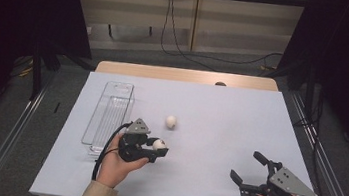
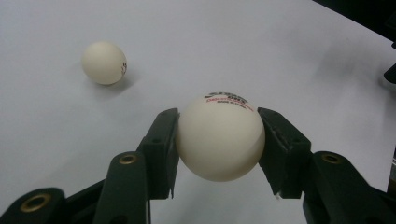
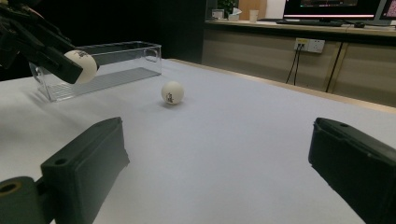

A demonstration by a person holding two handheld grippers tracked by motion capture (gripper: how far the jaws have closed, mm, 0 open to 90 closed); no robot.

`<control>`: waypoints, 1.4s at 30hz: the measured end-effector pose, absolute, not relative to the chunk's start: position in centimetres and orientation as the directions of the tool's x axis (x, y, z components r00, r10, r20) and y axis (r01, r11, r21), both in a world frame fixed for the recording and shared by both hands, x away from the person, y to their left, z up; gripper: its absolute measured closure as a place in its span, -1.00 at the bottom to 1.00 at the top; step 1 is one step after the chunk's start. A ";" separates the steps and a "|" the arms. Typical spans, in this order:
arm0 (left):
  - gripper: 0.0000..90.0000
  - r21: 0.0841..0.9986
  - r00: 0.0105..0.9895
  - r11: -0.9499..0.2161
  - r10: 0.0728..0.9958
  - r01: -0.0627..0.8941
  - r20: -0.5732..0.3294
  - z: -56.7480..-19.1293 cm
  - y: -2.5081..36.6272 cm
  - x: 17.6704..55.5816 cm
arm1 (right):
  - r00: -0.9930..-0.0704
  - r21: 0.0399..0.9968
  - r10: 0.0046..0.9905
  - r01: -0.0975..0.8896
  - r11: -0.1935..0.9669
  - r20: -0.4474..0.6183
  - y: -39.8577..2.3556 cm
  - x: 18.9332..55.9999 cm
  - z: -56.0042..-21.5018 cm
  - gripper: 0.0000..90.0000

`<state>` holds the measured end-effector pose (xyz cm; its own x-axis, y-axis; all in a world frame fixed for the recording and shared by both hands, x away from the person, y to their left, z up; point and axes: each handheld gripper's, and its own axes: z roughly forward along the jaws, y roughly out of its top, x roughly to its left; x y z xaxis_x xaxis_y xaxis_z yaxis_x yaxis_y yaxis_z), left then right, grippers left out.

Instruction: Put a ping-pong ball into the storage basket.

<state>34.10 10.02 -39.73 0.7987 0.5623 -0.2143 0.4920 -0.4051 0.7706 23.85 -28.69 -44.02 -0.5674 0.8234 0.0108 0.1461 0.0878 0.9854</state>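
On the white table cover (image 1: 221, 114), the left gripper (image 1: 158, 149) clamps a ping-pong ball (image 1: 158, 144) just above the surface beside a clear plastic tray (image 1: 110, 113). Nearby lies a second ball (image 1: 171, 122). Well apart, the right gripper (image 1: 248, 167) gapes wide, holding nothing.

Both grippers matte black: left gripper (image 1: 152, 150), right gripper (image 1: 249, 173). Each has a grey three-cornered plate on top with small dark holes. Brass-ringed screw holes in the jaw links. Black cable loops off the left one. Beige sleeves.
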 end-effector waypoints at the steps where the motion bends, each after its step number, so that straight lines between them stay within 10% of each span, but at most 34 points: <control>1: 0.13 0.773 0.798 -0.403 0.565 0.491 -0.212 -39.7 10.1 34.1 | -0.567 0.985 0.824 0.147 0.086 0.013 -28.7 23.8 -44.0 -0.93; 42: 0.13 0.777 0.768 -0.371 0.603 0.508 -0.215 -38.6 11.3 35.1 | -0.551 0.984 0.834 0.161 0.073 0.028 -29.7 23.5 -44.3 -0.93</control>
